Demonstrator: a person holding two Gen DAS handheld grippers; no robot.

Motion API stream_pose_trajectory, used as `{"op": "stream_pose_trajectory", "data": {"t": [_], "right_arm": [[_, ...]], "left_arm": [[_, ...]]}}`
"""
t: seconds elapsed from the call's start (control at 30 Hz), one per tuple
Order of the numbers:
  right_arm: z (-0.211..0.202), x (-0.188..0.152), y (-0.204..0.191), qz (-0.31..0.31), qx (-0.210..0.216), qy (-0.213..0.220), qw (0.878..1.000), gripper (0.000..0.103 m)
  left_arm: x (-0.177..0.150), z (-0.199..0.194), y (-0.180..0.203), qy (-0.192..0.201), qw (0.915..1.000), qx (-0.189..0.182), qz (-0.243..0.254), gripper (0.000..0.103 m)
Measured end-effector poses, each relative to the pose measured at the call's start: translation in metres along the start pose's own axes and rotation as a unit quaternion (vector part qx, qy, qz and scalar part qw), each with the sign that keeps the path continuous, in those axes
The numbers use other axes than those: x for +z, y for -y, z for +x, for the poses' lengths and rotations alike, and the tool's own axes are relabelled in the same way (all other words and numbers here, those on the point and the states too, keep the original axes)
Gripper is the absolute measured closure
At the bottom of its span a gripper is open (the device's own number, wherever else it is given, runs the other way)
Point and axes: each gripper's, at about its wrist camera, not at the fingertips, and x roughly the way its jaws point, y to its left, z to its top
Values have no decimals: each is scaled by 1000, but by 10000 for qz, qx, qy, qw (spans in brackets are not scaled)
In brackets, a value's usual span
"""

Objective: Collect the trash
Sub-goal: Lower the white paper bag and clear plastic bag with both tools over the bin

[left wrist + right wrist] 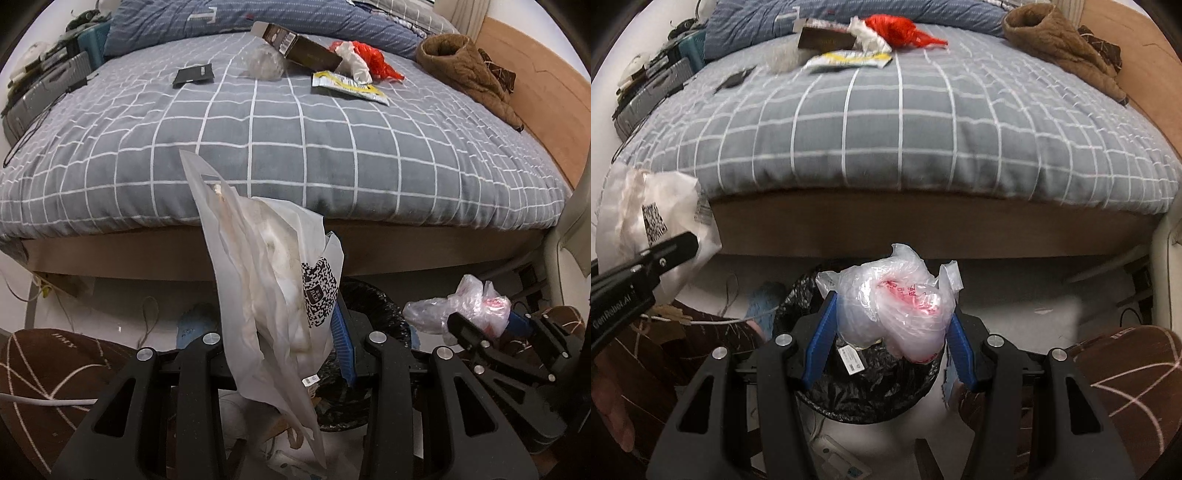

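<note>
My left gripper (291,332) is shut on a white plastic bag (266,295) with a QR code, which hangs down between its fingers. Only one blue pad (341,339) shows beside the bag. My right gripper (892,325) is shut on a crumpled clear plastic bag (897,306) with red print. Both are held over a bin with a black liner (857,387) on the floor in front of the bed. On the bed lie a brown box (299,46), red plastic (373,59), a yellow-white wrapper (347,85), a black packet (194,75) and clear plastic (262,62).
The bed with its grey checked cover (295,147) fills the upper half of the view. A brown garment (469,70) lies at its right, and a suitcase (40,92) stands at its left. Brown patterned slippers (48,369) and a white cable (48,400) are on the floor.
</note>
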Motion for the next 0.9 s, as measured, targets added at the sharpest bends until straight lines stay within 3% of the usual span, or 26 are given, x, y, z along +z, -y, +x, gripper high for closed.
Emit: {"op": "stream_pose_trajectory", "data": {"t": [0.63,0.8,0.9], "right_arm": [[50,-4,-25,-217,142,-533,9982,50],[55,-3,-34,-301,192,-553,9978,44],[52,-3,-33,-350,191,-502,9979,35]], "left_arm": [[-14,42,-30,-320,9993,172,-118,66],[-17,43,-41,-344,9990,221,-201,66],[-16,45,-43,-371,9988,207,-229,66]]}}
